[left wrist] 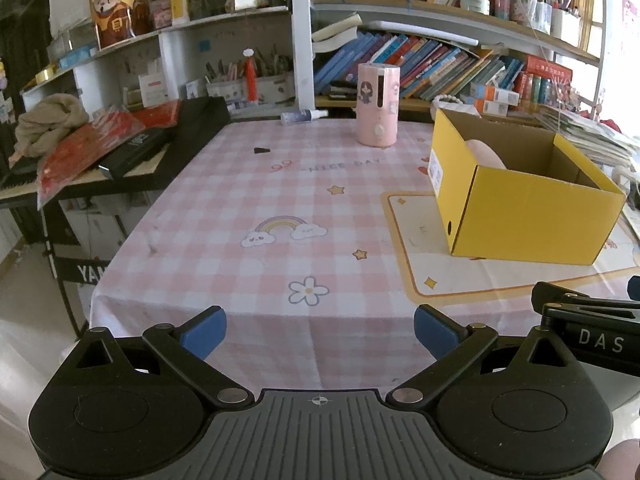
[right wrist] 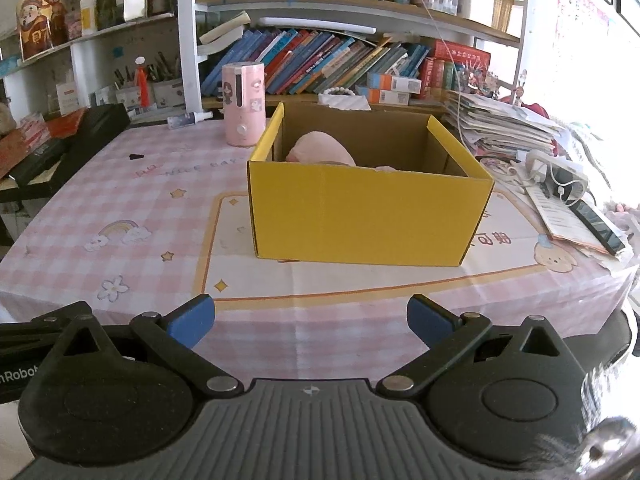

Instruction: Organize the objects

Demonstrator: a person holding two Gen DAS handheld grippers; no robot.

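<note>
A yellow cardboard box [right wrist: 366,216] stands open on the pink checked tablecloth [right wrist: 120,200], straight ahead of my right gripper [right wrist: 310,322]. A pale pink soft object [right wrist: 322,152] lies inside it. In the left wrist view the box [left wrist: 524,208] is to the right, with the pink object [left wrist: 486,154] just showing over its rim. A pink cylinder with a cartoon girl [left wrist: 378,104] stands at the table's far side; it also shows in the right wrist view [right wrist: 243,104]. My left gripper [left wrist: 320,332] is open and empty over the table's near edge. My right gripper is open and empty too.
A small spray bottle [left wrist: 304,116] lies at the back edge. A small black piece [left wrist: 261,150] lies on the cloth. A black keyboard with red packets [left wrist: 132,140] borders the left side. Stacked papers, a power strip and a phone [right wrist: 592,220] crowd the right. Bookshelves [right wrist: 340,60] rise behind.
</note>
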